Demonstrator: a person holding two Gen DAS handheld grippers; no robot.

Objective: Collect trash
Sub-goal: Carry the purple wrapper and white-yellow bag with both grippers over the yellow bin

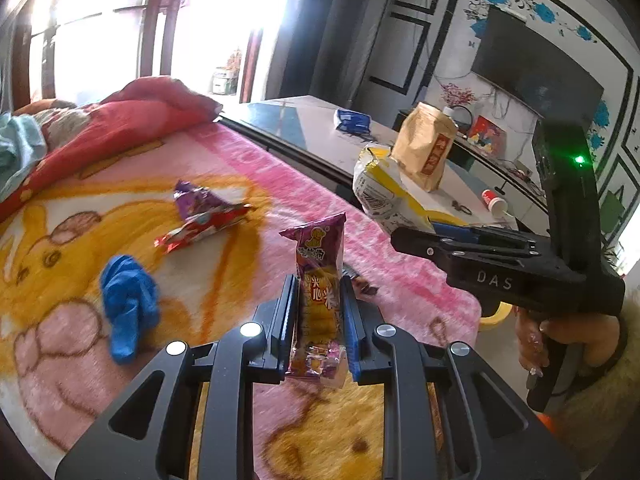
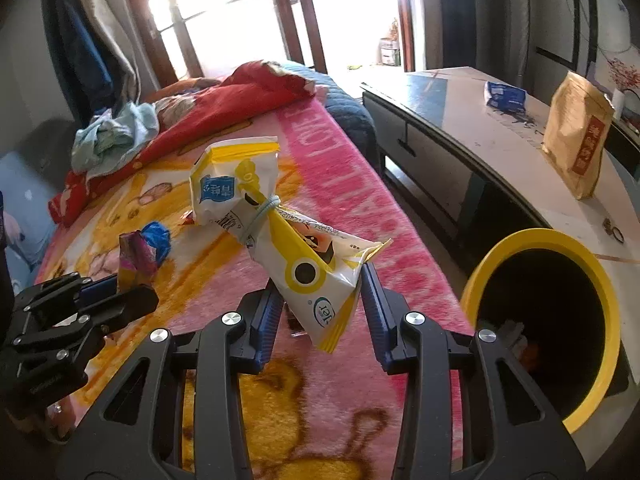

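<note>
My left gripper (image 1: 318, 312) is shut on a purple and orange snack packet (image 1: 320, 280) and holds it upright above the pink blanket (image 1: 280, 176). My right gripper (image 2: 320, 312) is shut on a white and yellow bag (image 2: 280, 236) tied with a band, held above the blanket beside the yellow bin (image 2: 596, 268). The bag also shows in the left wrist view (image 1: 384, 192), as does the right gripper (image 1: 412, 236). On the blanket lie a red and purple wrapper (image 1: 200, 216) and a crumpled blue glove (image 1: 126, 304).
A low table (image 2: 472, 120) right of the bed carries a brown paper bag (image 2: 578, 144), a blue packet (image 2: 504, 96) and a small ring (image 2: 614, 232). A red quilt (image 2: 224, 100) and clothes lie at the bed's far end. The bin holds some trash.
</note>
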